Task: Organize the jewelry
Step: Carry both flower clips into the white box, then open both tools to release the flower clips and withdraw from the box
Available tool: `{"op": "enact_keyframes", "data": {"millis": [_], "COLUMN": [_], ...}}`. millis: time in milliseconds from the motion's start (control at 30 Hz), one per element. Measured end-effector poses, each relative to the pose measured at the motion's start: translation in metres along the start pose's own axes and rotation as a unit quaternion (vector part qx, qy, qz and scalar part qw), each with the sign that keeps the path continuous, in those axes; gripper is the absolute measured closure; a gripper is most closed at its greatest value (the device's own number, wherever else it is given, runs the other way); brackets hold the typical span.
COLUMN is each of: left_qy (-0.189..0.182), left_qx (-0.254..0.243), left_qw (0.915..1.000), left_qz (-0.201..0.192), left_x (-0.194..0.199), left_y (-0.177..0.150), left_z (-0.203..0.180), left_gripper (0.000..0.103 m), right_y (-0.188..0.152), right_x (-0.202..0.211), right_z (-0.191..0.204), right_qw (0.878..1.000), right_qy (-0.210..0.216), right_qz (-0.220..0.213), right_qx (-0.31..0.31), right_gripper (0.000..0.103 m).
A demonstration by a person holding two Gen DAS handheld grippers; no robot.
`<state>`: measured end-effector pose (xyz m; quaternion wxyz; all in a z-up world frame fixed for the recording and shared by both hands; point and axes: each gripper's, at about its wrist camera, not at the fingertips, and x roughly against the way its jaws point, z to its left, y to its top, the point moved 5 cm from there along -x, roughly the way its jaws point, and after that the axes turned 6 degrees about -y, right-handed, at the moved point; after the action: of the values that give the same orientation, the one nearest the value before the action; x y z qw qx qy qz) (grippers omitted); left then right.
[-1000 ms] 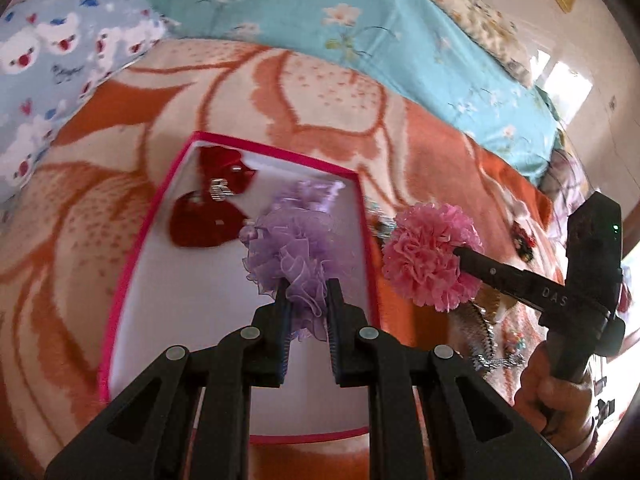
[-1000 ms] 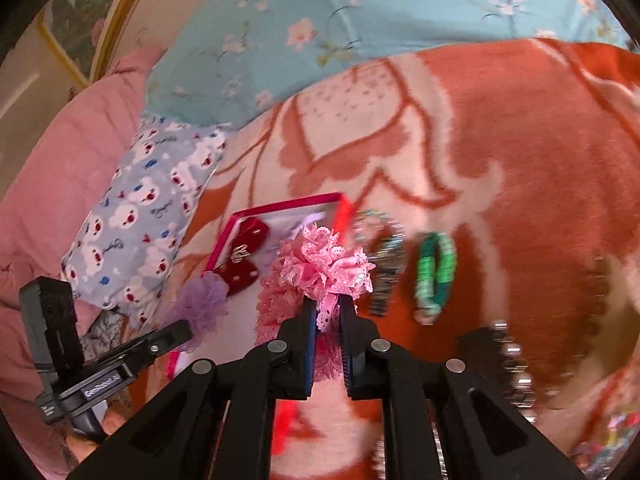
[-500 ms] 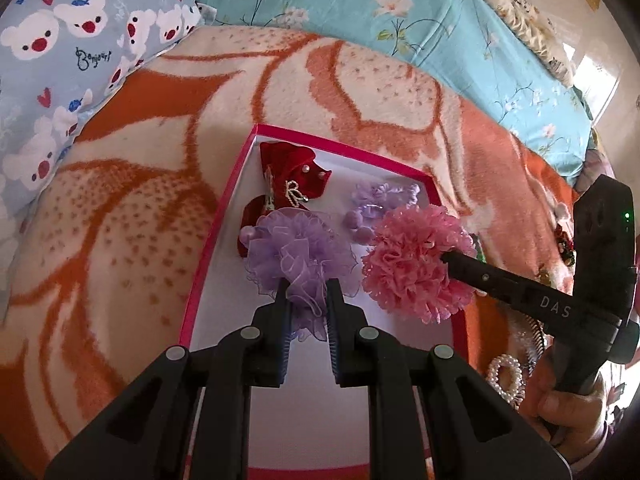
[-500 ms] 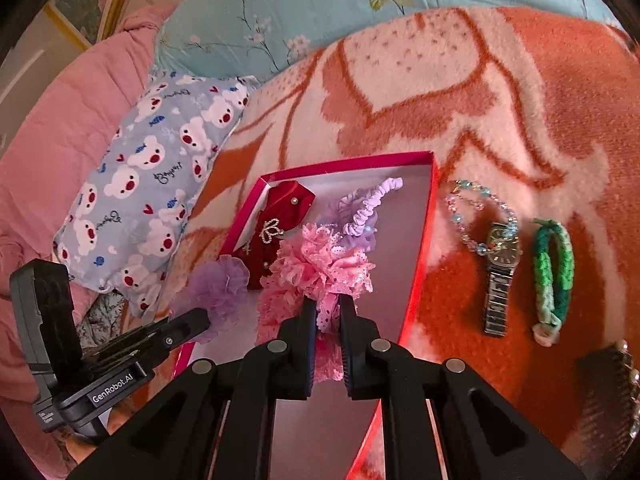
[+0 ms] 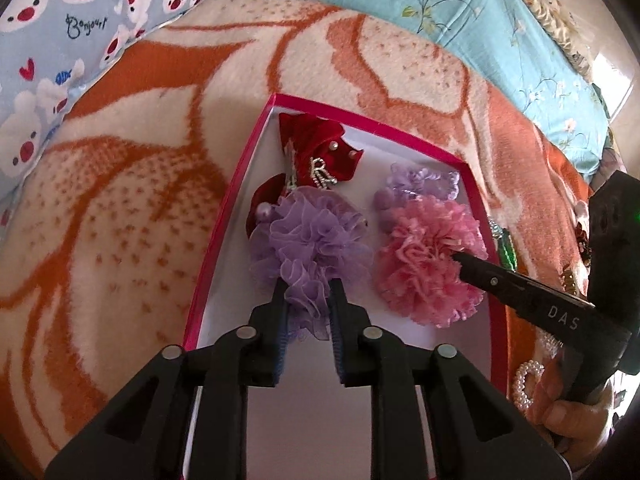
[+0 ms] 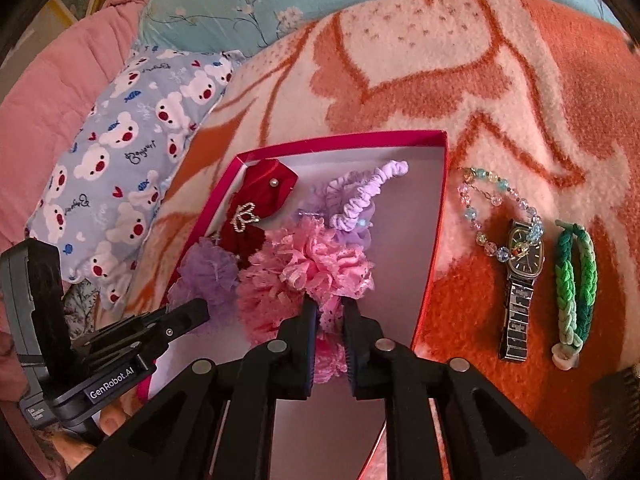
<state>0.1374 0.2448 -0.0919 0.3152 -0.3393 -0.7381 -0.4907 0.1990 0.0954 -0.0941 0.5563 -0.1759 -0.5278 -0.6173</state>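
Left gripper (image 5: 307,286) jaws opening around purple ruffle flower (image 5: 308,244); right gripper (image 6: 330,304) opening around pink one (image 6: 316,268) (both over pink-rimmed box (image 5: 234,200)).

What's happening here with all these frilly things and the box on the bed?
A person is sorting jewelry and hair pieces into a pink-rimmed box on a blanket. The left gripper has a purple frilly flower between its jaws, the right gripper a pink one; both are over the box and their jaws are opening. A red bow and a lilac scrunchie already lie inside. A watch, a bead bracelet and a green band wait outside.
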Motion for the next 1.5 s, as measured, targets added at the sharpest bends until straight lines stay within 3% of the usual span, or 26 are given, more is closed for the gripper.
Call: {"op": "enact_keyframes", "data": {"millis": [100,167,200,300,600,900,1267,1367,1500], "left_qy": [0.004,0.006,0.008,0.013,0.003,-0.015,-0.049,-0.058,-0.072], "left_qx": [0.006,0.009,0.009,0.005,0.004,0.004,-0.028,-0.043,-0.063], "left_qw": [1.0,0.9999,0.9999,0.9999,0.9998,0.9995,0.9983,0.9974,0.9954], "left_qz": [0.001,0.002,0.002,-0.002,-0.019,-0.027,-0.012,-0.006,0.01], "left_x": [0.0,0.001,0.002,0.009,0.036,0.054,0.053,0.049,0.041], "left_y": [-0.001,0.0,-0.001,-0.002,-0.01,-0.02,-0.035,-0.041,-0.05], "left_z": [0.002,0.004,0.004,0.002,-0.016,-0.043,-0.097,-0.117,-0.142], "left_gripper": [0.074,0.064,0.059,0.058,0.058,0.058,0.058,0.049,0.049], "right_y": [0.0,0.0,0.0,0.001,-0.008,-0.032,-0.058,-0.065,-0.076], "right_x": [-0.001,0.001,0.003,0.012,0.052,0.093,0.142,0.152,0.167], "right_z": [-0.003,-0.002,-0.002,-0.001,-0.015,-0.058,-0.108,-0.12,-0.14], "right_qw": [1.0,1.0,1.0,1.0,0.999,0.997,0.993,0.992,0.989], "right_qy": [0.007,0.007,0.01,0.019,0.029,0.016,-0.013,-0.025,-0.047], "right_qz": [0.002,0.003,0.002,-0.005,-0.032,-0.051,-0.077,-0.082,-0.089], "right_qx": [-0.008,-0.007,-0.008,-0.011,-0.025,-0.06,-0.093,-0.096,-0.105], "right_gripper": [0.085,0.076,0.066,0.06,0.06,0.06,0.06,0.06,0.06]}}
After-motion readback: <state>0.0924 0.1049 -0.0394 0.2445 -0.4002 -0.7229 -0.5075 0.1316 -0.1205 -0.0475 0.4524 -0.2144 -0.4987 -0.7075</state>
